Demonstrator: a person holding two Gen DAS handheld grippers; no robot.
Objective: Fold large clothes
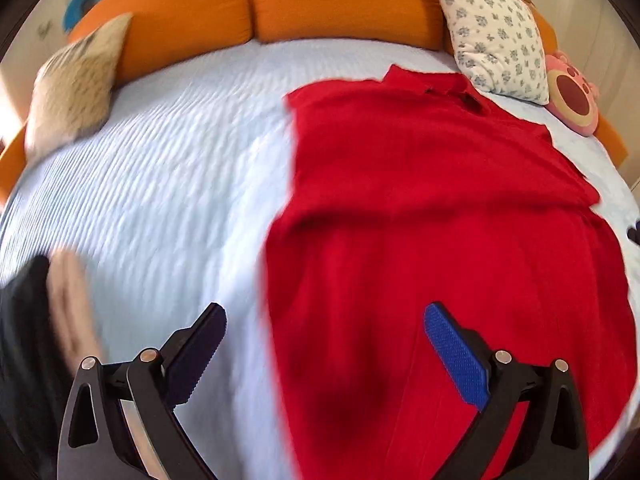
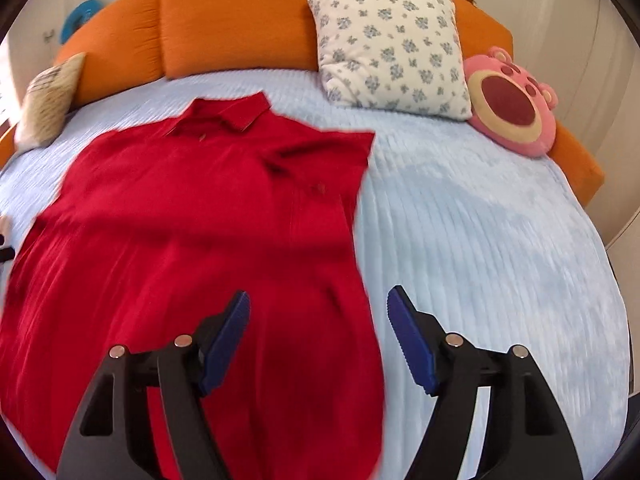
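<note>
- Red collared short-sleeved shirt [image 2: 192, 216]: lies flat on the pale blue ribbed bedspread [image 2: 480, 220], collar toward the headboard, hem toward the cameras; both sides appear folded inward, giving long straight edges.
- Left tongs [image 1: 324, 320]: spread wide, nothing between the blue textured pads [image 1: 456, 356]; they hover above the shirt's near left edge, one finger over bare bedspread, the other over red cloth.
- Right tongs [image 2: 318, 308]: likewise spread and empty, straddling the shirt's near right edge without touching it.
- Orange padded headboard cushions [image 2: 240, 20]: curve around the far side of the bed, well apart from the shirt.
- White square pillow with a grey-blue flower print [image 2: 388, 44]: leans on the headboard, just beyond the shirt's far right shoulder; in the left wrist view its lower corner sits near the collar.
- Pink round plush cushion with a dark red centre [image 2: 516, 108]: rests beside the flowered pillow at the bed's right rim.
- Beige pillow with dark markings [image 2: 50, 96]: stands at the far left rim; the markings may be writing but are too blurred to read.
- Blue ring-shaped object [image 1: 86, 2]: seen against the wall behind the headboard, blurred.
- A person's hand and a dark sleeve [image 1: 24, 320]: appear blurred at the left edge of the left wrist view.
- No brand or label can be read on the shirt.
</note>
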